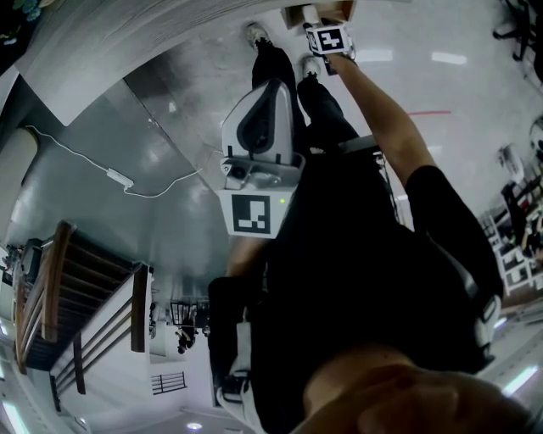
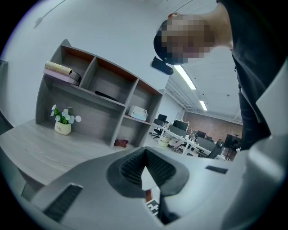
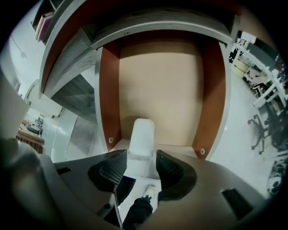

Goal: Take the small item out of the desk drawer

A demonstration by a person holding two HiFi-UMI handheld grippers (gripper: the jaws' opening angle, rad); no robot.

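The desk drawer (image 3: 109, 90) is pulled open, showing red-brown side walls and a bare beige bottom. A small white block (image 3: 142, 134) lies at the drawer's front end. My right gripper (image 3: 141, 155) is open wide around it: the block's near end lies between the two ribbed pads (image 3: 112, 173), almost filling the gap. In the head view the right gripper (image 1: 318, 19) reaches far forward to the drawer (image 1: 299, 13), and the block is hidden there. My left gripper (image 1: 273, 89) is held in front of the body, away from the drawer. It (image 2: 145, 152) is shut with nothing in it.
The grey desk top (image 1: 127, 42) curves along the upper left. A white cable with an adapter (image 1: 119, 178) lies on the floor. On the desk are a shelf unit (image 2: 99, 90) and a flower pot (image 2: 63, 126). Office chairs (image 3: 261, 130) stand to the right.
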